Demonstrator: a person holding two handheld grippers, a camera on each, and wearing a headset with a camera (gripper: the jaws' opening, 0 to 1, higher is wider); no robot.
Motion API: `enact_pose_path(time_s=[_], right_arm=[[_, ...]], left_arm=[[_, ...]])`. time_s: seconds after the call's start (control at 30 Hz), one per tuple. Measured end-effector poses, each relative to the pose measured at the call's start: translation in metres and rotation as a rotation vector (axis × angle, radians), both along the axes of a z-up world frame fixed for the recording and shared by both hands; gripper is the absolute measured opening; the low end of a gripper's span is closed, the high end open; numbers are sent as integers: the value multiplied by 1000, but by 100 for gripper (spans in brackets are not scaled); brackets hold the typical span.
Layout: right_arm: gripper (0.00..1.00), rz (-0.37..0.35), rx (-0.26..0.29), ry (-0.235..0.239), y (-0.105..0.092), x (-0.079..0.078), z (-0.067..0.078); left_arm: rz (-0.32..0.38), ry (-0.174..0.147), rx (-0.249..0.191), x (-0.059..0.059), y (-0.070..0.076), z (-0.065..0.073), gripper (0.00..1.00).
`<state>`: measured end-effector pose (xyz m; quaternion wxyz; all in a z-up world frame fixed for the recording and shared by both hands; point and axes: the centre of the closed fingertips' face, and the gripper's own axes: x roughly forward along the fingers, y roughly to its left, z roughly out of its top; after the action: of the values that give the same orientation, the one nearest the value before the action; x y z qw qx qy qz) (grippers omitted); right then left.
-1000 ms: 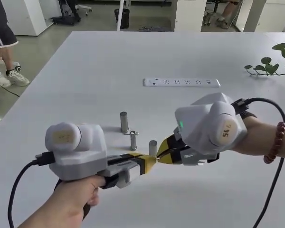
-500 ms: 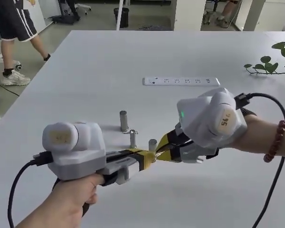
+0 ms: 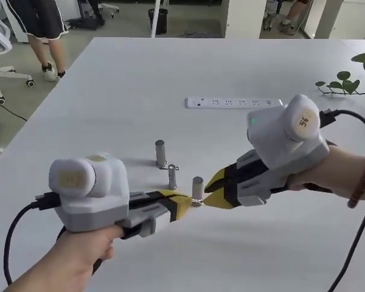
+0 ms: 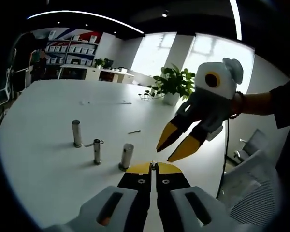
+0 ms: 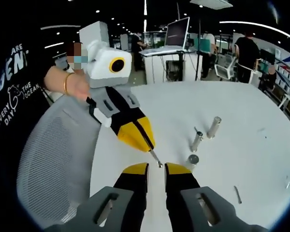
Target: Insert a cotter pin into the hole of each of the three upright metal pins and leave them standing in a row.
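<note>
On the white table (image 3: pixel 109 91), head view: three metal pins stand upright in a diagonal row: far pin (image 3: pixel 160 153), middle pin (image 3: pixel 172 176), near pin (image 3: pixel 198 190). The middle pin carries a fitted cotter pin (image 3: pixel 168 167) near its top. Left gripper (image 3: pixel 185 201) comes in from lower left, its tips just beside the near pin. Right gripper (image 3: pixel 207 194) comes in from the right, its tips on that pin's other side. Power strip (image 3: pixel 233 103) lies well behind, plant (image 3: pixel 347 82) at the right edge.

Left gripper view: own jaws clenched on a thin cotter pin (image 4: pixel 153 165), with just its end poking past the tips. Right gripper (image 4: pixel 163 155) hangs ahead, jaws spread and holding nothing. Near pin (image 4: pixel 127 156) stands just left of the tips. A spare cotter pin (image 4: pixel 133 131) lies flat beyond the row.

Right gripper view: own jaws (image 5: pixel 156 167) apart, released. Left gripper (image 5: pixel 150 147) points down toward them, and the cotter pin (image 5: pixel 155 158) sticks out of its tips, its end just above the gap. Near pin (image 5: pixel 193 159) stands just to the right.
</note>
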<state>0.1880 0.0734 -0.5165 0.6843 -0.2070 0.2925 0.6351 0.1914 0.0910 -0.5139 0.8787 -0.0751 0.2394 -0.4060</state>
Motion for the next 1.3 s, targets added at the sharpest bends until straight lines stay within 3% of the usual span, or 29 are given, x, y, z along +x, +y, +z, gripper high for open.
enact_pose_path(time_s=[0.13,0.4,0.67,1.07,1.3], right_arm=[[10,-5,7,36,-5,-4,-2],[11,8,38,104,-15,-13,-1],[11,44,67,146,-17,-28,-3],[9,123,93,234,-17,-52,-3],[9,143,97,249,-14,-58,-4]], left_arm=[[-61,-47,22,-4,-5,2,0],[-141,-87,49,-13,-8,1,0],[-222,-131,38,-25,-11,5,0],[-304,-136,-5,-43,-16,11,0],[-338,-139,-19,-51,-19,14,0]])
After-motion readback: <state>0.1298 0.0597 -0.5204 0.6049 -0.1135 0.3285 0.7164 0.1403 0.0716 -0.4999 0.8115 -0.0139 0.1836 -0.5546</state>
